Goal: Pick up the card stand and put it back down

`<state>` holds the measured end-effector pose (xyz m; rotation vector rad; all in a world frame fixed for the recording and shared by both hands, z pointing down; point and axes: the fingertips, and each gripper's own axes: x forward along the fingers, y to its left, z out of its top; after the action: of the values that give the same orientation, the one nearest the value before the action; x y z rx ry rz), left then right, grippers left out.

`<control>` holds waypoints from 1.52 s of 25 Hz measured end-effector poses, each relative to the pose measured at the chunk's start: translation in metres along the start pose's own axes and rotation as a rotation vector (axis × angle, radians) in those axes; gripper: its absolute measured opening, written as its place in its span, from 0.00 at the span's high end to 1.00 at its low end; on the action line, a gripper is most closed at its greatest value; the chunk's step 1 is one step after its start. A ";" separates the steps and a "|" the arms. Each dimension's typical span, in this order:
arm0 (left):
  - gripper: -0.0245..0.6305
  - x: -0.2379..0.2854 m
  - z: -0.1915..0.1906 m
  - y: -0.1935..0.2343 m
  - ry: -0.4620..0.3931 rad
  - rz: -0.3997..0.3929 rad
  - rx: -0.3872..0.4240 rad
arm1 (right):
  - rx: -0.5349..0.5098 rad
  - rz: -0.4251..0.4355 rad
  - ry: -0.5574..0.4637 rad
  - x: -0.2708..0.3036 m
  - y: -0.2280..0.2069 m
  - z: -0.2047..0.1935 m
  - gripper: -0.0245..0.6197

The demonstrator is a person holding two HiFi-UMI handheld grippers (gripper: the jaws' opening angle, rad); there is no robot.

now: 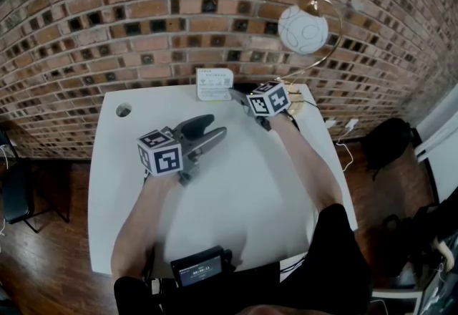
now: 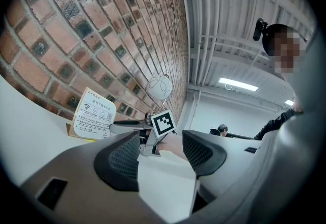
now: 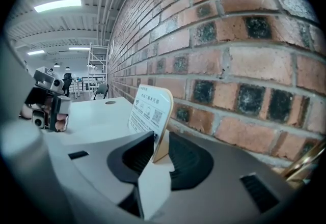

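**A:** From where does my head view look?
**B:** From above, steeply down on the whole white tabletop (image 1: 243, 185), whose far edge meets the brick wall (image 1: 143, 27).
**A:** And my left gripper view?
**B:** It sits low over the tabletop and faces the far edge. I see the card stand (image 2: 94, 114) and the right gripper (image 2: 119, 126) ahead.
**A:** My right gripper view?
**B:** It is right up against that stand, looking along the wall. All three views share the stand.
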<state>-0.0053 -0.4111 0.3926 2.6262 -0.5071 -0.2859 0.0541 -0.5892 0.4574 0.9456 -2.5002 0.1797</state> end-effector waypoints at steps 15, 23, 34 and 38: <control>0.56 0.000 -0.001 0.000 0.002 -0.002 0.002 | 0.051 0.007 -0.034 -0.013 0.006 0.004 0.78; 0.56 0.003 -0.003 -0.005 0.007 -0.023 0.000 | 0.159 0.115 -0.173 -0.051 0.044 0.031 0.82; 0.56 0.012 0.011 -0.045 -0.003 -0.104 0.034 | 0.160 0.245 -0.338 -0.122 0.105 0.068 0.90; 0.56 0.015 0.017 -0.071 -0.006 -0.140 0.062 | 0.171 0.272 -0.398 -0.151 0.124 0.078 0.92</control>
<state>0.0249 -0.3645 0.3431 2.7271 -0.3390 -0.3267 0.0436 -0.4269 0.3234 0.7590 -3.0212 0.3232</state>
